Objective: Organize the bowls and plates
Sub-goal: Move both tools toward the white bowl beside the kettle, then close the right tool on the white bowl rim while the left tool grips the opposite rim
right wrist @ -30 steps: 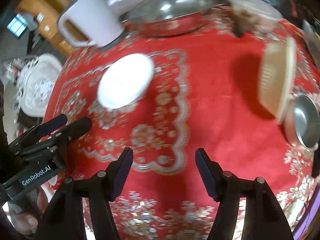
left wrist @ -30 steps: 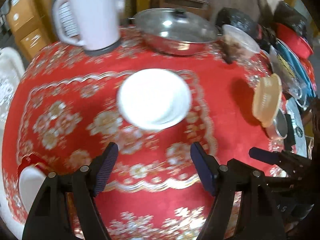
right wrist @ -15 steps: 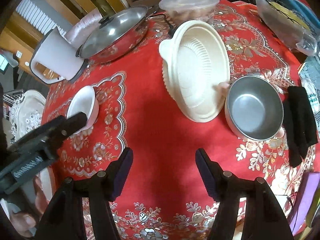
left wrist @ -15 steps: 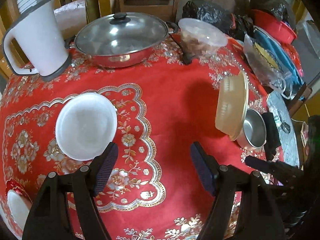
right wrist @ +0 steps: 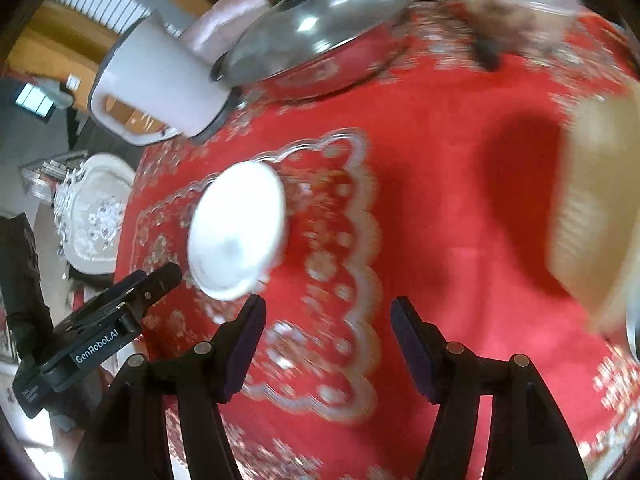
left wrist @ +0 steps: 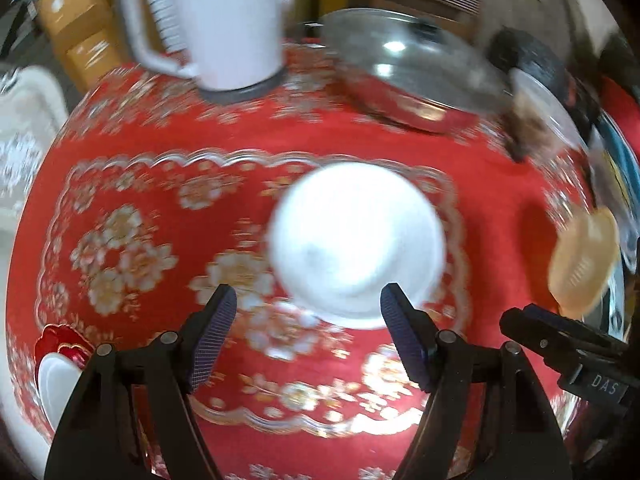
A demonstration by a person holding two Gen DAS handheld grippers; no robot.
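Red floral counter (left wrist: pixel 132 168), crowded at twelve o'clock with kettle (left wrist: pixel 216 20) and lidded pan (left wrist: pixel 404 76). White bowl (left wrist: pixel 356 244) at centre, just ahead of left tool (left wrist: pixel 308 318), spread, probably lining up. Right tool (right wrist: pixel 328 334) spread, empty.

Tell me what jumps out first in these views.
The red tablecloth with its gold flower pattern fills both views. A white bowl sits near its middle, just ahead of the open left gripper. Behind it, at the far edge, stand a white kettle and a lidded steel pan; the right gripper is open too.
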